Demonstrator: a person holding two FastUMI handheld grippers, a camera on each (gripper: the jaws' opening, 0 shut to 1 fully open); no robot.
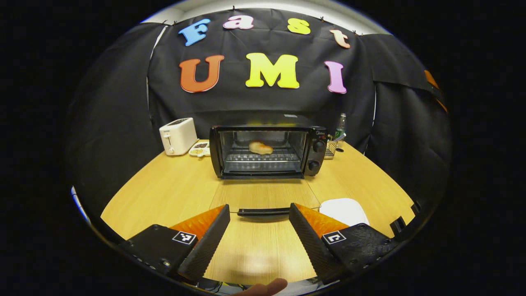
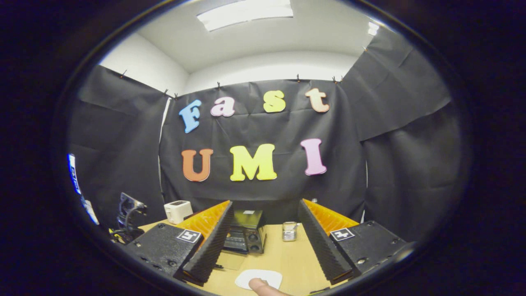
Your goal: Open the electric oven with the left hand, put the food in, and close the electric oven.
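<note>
Wooden table (image 1: 164,193) in the booth; electric oven (image 1: 265,150) door down flat, food (image 1: 260,147) on its rack; left gripper (image 1: 259,222) and right gripper (image 2: 265,228) both gape wide, holding nothing.

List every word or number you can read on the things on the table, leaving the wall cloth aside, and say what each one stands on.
No text is readable.
oven: a small mark above the knobs, too small to read.
toaster: a tiny mark on the front, blurred.
bottle: the label is blurred.
left gripper: square coded tags by the fingers, patterns and not words.
</note>
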